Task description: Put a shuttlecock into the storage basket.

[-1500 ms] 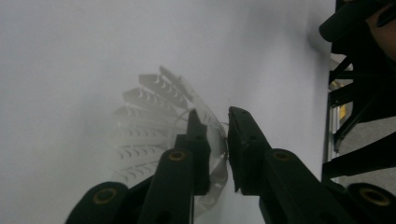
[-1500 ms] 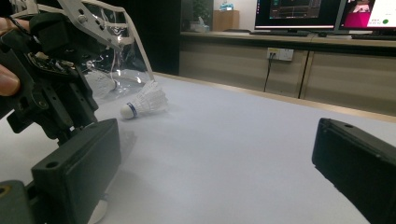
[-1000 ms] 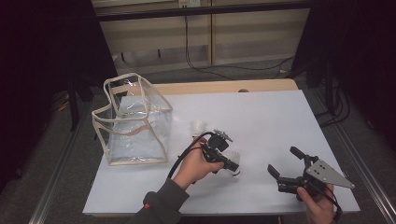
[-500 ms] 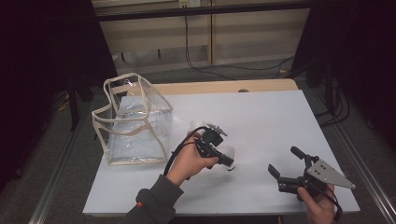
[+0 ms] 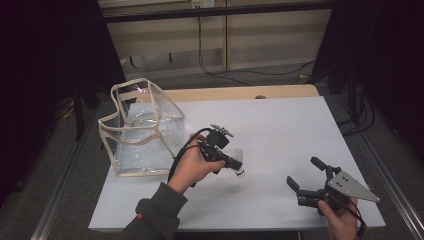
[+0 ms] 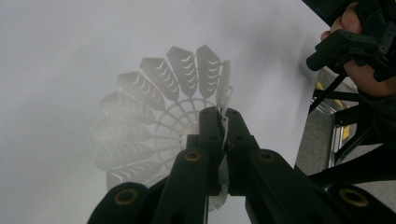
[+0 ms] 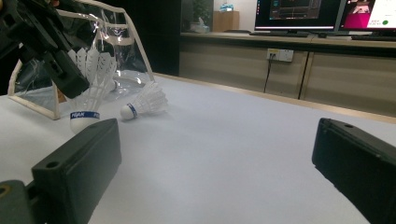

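Observation:
A white plastic shuttlecock (image 5: pixel 237 154) with a blue band hangs above the white table (image 5: pixel 280 125), cork down, and my left gripper (image 5: pixel 230 161) is shut on it. In the left gripper view the two black jaws (image 6: pixel 219 116) pinch the rim of the shuttlecock's skirt (image 6: pixel 154 121). A second shuttlecock (image 7: pixel 142 105) lies on its side on the table beyond it. My right gripper (image 5: pixel 302 171) rests at the front right of the table, open, with nothing between its jaws (image 7: pixel 215 140). A clear bag (image 5: pixel 142 127) with beige trim stands open at the table's left.
The clear bag (image 7: pixel 126 42) stands just behind the held shuttlecock (image 7: pixel 88 93) as seen from the right gripper. A wooden strip (image 5: pixel 240 93) runs along the table's far edge. Cabinets and monitors (image 7: pixel 299 14) stand behind.
My left hand has lifted the shuttlecock off the table and carried it left, toward the clear bag. The right gripper has stayed in place.

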{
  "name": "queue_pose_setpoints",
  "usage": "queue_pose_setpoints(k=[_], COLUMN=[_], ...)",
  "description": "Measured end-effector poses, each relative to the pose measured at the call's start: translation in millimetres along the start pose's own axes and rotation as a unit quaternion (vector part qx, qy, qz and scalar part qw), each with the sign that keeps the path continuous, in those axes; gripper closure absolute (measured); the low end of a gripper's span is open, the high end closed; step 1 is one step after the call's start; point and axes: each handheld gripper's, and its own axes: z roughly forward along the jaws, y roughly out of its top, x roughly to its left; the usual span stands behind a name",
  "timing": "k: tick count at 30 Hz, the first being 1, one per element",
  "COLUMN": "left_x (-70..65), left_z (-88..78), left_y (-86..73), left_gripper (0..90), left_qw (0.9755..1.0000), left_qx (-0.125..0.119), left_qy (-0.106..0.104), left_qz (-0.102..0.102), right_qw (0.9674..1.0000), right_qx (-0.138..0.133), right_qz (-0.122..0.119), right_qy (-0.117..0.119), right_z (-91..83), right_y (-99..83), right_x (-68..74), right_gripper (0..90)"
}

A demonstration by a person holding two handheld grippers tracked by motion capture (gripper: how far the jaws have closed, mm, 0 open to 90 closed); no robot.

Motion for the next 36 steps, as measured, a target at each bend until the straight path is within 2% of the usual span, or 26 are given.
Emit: queue_pose_setpoints(k=[4,5,13,19,20,28,36], left_x=[0.5,-0.1,2.6,5.3,6.0,8.6,9.6], left_z=[-7.2,-8.6,-18.0,-26.8,-28.4,-35.6,-42.0], left_y=[2.2,2.5,4.2,6.2,6.5,7.4,9.0], left_gripper=[88.5,88.5,88.5,88.6,88.6,88.6,88.7], left_qw=[1.0,1.0,0.9998,0.9997,0.9996,0.9992,0.9988], left_qx=[-0.002,-0.005,-0.01,-0.014,-0.014,-0.012,-0.021], left_qy=[0.007,0.007,0.015,0.019,0.024,0.036,0.039], left_qz=[0.003,-0.003,-0.009,-0.009,-0.005,-0.011,-0.018], right_qw=[1.0,1.0,1.0,1.0,1.0,1.0,1.0], right_qx=[0.0,0.0,0.0,0.002,0.001,0.0,-0.001], right_qz=[0.002,0.001,0.001,0.002,0.002,0.003,0.002], right_qy=[-0.002,-0.001,0.0,0.001,0.001,0.001,-0.001], right_z=[-0.4,-0.3,-0.2,0.2,0.2,0.0,-0.2], right_y=[0.2,0.2,-0.1,-0.6,-0.7,-0.6,0.1], right_x=[-0.4,-0.2,0.0,0.2,0.2,-0.6,-0.6], right_gripper=[1.4,1.4,1.4,1.4,1.4,1.4,1.4])
